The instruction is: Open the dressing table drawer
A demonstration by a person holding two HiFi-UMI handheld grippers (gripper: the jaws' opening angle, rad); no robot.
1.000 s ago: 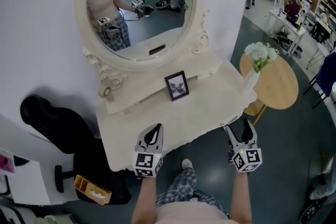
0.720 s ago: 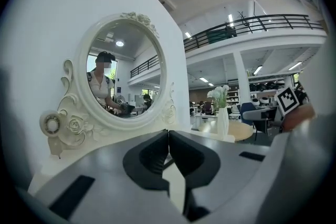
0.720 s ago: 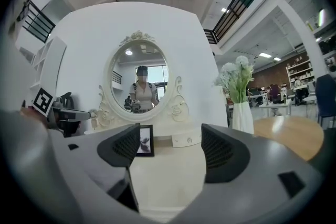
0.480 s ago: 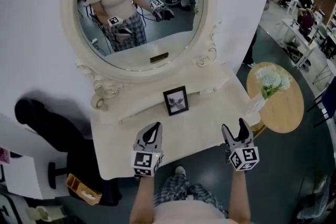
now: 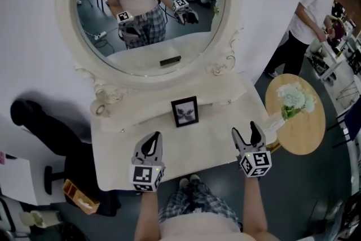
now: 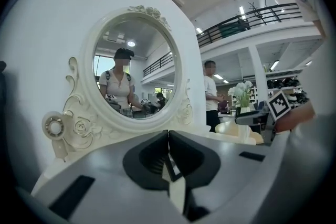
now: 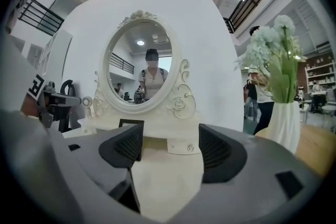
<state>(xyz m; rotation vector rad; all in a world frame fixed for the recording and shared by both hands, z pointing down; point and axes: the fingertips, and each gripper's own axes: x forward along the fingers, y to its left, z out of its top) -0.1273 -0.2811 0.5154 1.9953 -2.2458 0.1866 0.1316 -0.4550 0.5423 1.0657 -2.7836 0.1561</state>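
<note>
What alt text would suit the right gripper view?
The open right claw, its jaws just closing slightly with nothing between them, faces a white dressing table with an oval mirror and a small knobbed drawer. A vase of flowers stands at right.

The dressing table surface (image 5: pixel 197 135) is smooth cream paint with a soft sheen. The mirror (image 5: pixel 146 8) is glossy glass in a carved cream frame. The side table (image 5: pixel 309 134) is smooth pale wood. The fingers (image 6: pixel 195 157) of my left gripper (image 6: pixel 168 136) are matt dark plastic, ribbed inside.
</note>
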